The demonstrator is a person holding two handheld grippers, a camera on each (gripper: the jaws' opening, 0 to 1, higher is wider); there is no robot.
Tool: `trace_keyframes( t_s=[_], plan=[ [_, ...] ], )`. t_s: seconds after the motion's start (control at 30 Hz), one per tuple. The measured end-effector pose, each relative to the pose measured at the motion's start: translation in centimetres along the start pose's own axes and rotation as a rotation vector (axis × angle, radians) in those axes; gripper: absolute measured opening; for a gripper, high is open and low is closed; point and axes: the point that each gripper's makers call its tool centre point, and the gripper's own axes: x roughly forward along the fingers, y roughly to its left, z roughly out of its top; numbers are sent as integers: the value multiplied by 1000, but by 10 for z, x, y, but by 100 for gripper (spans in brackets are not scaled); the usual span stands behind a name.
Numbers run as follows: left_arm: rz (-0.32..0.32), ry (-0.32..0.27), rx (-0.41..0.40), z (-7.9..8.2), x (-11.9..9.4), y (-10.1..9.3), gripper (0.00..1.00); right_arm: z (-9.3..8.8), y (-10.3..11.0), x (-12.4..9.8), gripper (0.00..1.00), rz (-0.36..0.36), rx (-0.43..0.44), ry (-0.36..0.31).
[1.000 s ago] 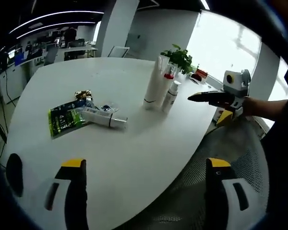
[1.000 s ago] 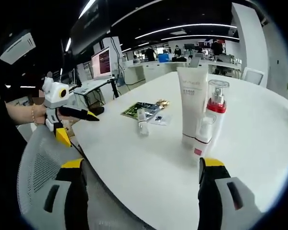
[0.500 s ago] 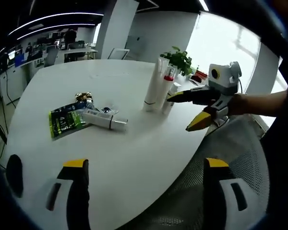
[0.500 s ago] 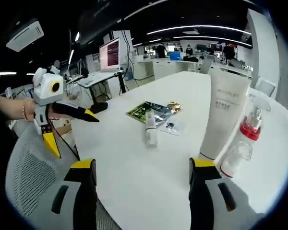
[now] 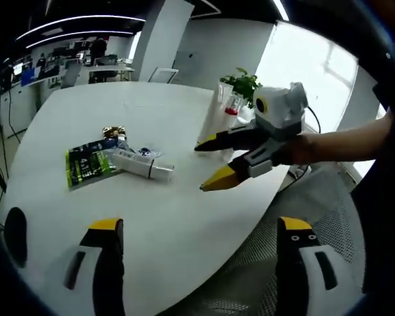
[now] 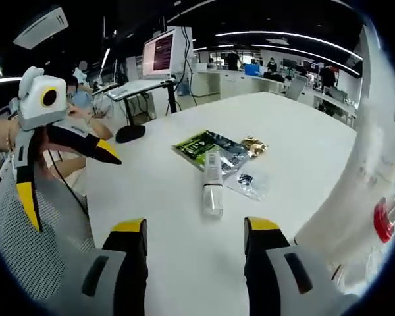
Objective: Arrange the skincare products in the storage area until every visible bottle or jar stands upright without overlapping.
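My right tongs [image 5: 209, 162] are spread wide over the white round tabletop [image 5: 151, 112]. My left tongs [image 5: 194, 227] are spread wide too. The small white tube [image 6: 212, 182] lies flat beside the green foil packet [image 6: 199, 143]. The tall white plastic tube [image 5: 214, 115] stands upright.

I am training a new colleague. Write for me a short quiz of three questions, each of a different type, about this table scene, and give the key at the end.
1. True or false: the small tube beside the green sachet lies flat on the white table.
2. Multiple choice: in the left gripper view, the right gripper is (A) shut on the tube, (B) open above the table, (C) shut on the sachet.
3. Fill in: in the right gripper view, the tube lies ahead of the right gripper, with its cap end toward the ____.

Key: 1 true; 2 B; 3 gripper.
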Motion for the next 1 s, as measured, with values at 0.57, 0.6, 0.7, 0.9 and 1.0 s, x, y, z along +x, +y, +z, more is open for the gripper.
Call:
trace_keyframes(
  t_s=[0.57, 0.6, 0.7, 0.9, 1.0],
  plan=[
    [-5, 3, -11, -1, 2, 2, 87, 4, -17, 49, 42, -6, -26, 64],
    [-4, 3, -9, -1, 2, 2, 87, 4, -18, 51, 41, -8, -25, 71],
    [-2, 7, -3, -1, 3, 2, 87, 3, -20, 56, 38, -12, -31, 82],
    [2, 11, -5, -2, 3, 4, 86, 3, -23, 67, 32, -16, -23, 86],
    [3, 8, -6, -2, 3, 5, 86, 0, -25, 73, 30, -19, -18, 104]
  ],
)
